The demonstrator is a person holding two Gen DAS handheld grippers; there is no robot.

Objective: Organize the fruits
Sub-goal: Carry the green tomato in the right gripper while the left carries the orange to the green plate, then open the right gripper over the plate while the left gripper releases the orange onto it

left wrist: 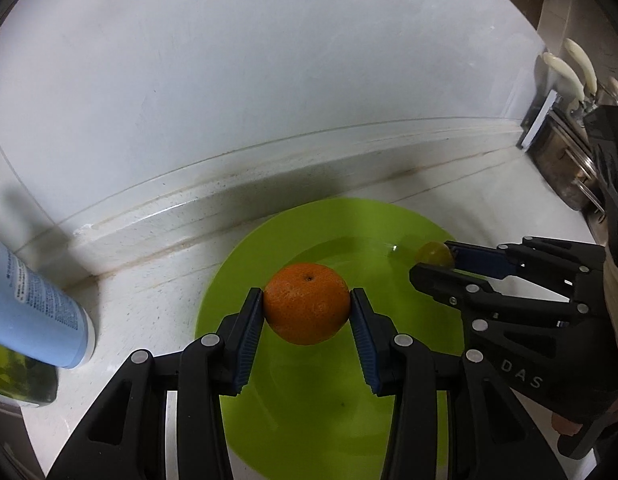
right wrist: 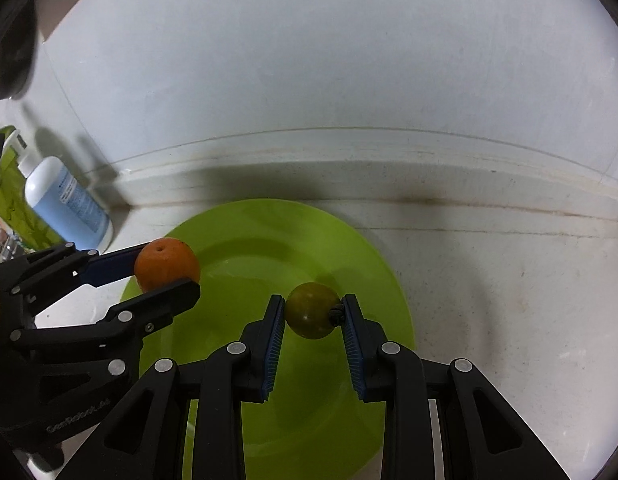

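A lime green plate (left wrist: 237, 264) (right wrist: 245, 220) lies on the white counter near the back wall. My left gripper (left wrist: 307, 300) is shut on an orange (left wrist: 307, 304) and holds it over the plate; the left gripper (right wrist: 165, 270) and the orange (right wrist: 167, 262) also show at the plate's left edge in the right wrist view. My right gripper (right wrist: 314, 312) is shut on a small green-yellow round fruit (right wrist: 311, 316) over the plate's middle. In the left wrist view the right gripper (left wrist: 433, 260) and its fruit (left wrist: 433, 253) appear over the plate's right side.
A blue and white bottle (left wrist: 33, 304) (right wrist: 67, 204) stands left of the plate, with a green package (right wrist: 13, 200) beside it. A raised counter ledge (left wrist: 269, 196) runs behind the plate. A metal rack with cream-handled utensils (left wrist: 565, 76) stands at the far right.
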